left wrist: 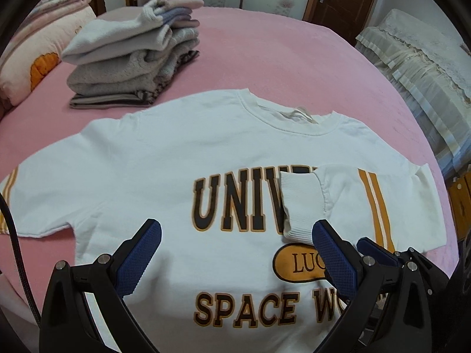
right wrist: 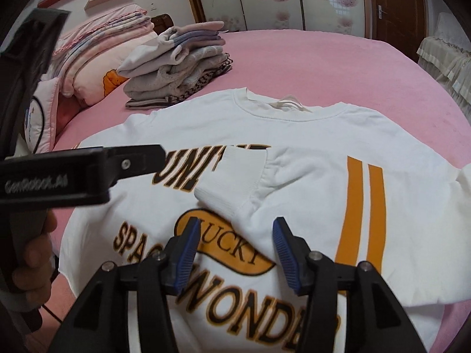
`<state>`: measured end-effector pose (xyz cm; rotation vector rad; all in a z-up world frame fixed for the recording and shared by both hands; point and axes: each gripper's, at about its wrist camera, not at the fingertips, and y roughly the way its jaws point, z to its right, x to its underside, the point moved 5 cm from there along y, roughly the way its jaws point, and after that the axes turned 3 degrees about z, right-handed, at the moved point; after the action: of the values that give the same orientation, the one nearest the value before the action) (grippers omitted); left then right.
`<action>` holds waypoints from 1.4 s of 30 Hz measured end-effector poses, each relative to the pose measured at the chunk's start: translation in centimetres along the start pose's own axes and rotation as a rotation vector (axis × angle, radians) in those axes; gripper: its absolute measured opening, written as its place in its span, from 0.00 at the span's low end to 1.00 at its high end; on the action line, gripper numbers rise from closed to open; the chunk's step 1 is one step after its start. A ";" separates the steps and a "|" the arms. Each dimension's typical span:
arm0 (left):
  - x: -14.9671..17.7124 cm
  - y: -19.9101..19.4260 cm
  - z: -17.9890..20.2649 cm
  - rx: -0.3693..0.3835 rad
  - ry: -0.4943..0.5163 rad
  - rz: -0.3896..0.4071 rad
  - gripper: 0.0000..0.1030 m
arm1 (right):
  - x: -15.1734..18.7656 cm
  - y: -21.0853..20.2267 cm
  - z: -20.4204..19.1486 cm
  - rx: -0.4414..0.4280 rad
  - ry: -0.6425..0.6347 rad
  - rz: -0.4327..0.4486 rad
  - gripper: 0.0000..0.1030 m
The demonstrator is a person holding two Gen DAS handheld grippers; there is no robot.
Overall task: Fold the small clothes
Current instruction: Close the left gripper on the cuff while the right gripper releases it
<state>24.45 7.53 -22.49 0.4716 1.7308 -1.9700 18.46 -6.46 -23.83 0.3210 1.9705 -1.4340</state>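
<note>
white sweatshirt (left wrist: 153, 158) lies face up on the pink bed (left wrist: 265, 53), collar at the far side, print toward me. one sleeve (right wrist: 309, 182) is already folded in across the chest, its ribbed cuff (right wrist: 226, 176) resting over the lettering. that's the step i'm on: sleeves in first.

my right tongs (right wrist: 232, 247) hang just above the print, near the cuff, jaws apart with nothing between them. the cloth is free. my left tongs (left wrist: 235, 253) are also wide apart over the chest, empty, no pad pressing on the fabric.

next move, as i judge it: the other sleeve, out at the left with its orange stripes (left wrist: 8, 185), has to come across to match. that calls for a reach left, a pinch near that cuff, and a flat drag so the body doesn't ruck.

hard to see: that left sleeve runs off the edge of the left view, its cuff is hidden. the hem is under my tool bodies. the finished stack (left wrist: 132, 67) sits far left, well apart from the sweatshirt.
</note>
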 end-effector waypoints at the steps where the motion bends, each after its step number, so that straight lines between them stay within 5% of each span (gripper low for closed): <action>1: 0.1 0.3 0.0 0.023 -0.008 -0.013 0.99 | 0.2 -0.2 0.1 0.003 0.003 0.001 0.50; 10: 1.1 4.7 0.9 0.318 -0.192 -0.202 0.73 | 0.8 -3.1 3.2 0.037 0.112 0.039 0.50; 19: 1.2 7.2 2.4 0.460 -0.340 -0.268 0.71 | 1.1 -5.8 6.6 0.087 0.181 0.086 0.50; 22: 1.2 7.7 3.5 0.538 -0.381 -0.292 0.59 | 1.4 -6.1 7.6 0.112 0.193 0.085 0.50; 28: 1.4 8.6 4.5 0.557 -0.422 -0.303 0.54 | 2.4 -6.5 9.2 0.128 0.242 0.080 0.50; 32: 1.4 9.2 4.5 0.526 -0.417 -0.312 0.11 | 2.8 -7.0 9.7 0.151 0.253 0.083 0.50; 33: 1.3 9.3 4.7 0.519 -0.414 -0.310 0.10 | 2.9 -7.1 9.9 0.157 0.255 0.084 0.50; 36: 0.5 8.4 5.8 0.439 -0.346 -0.257 0.09 | 3.0 -7.9 10.5 0.190 0.254 0.092 0.50; 42: -4.4 1.9 9.1 0.337 -0.121 -0.002 0.08 | 3.1 -10.1 12.5 0.289 0.216 0.113 0.50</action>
<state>29.56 -1.12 -20.33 0.4511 1.3314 -2.2520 15.22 -22.11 -20.42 0.7318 1.8727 -1.6684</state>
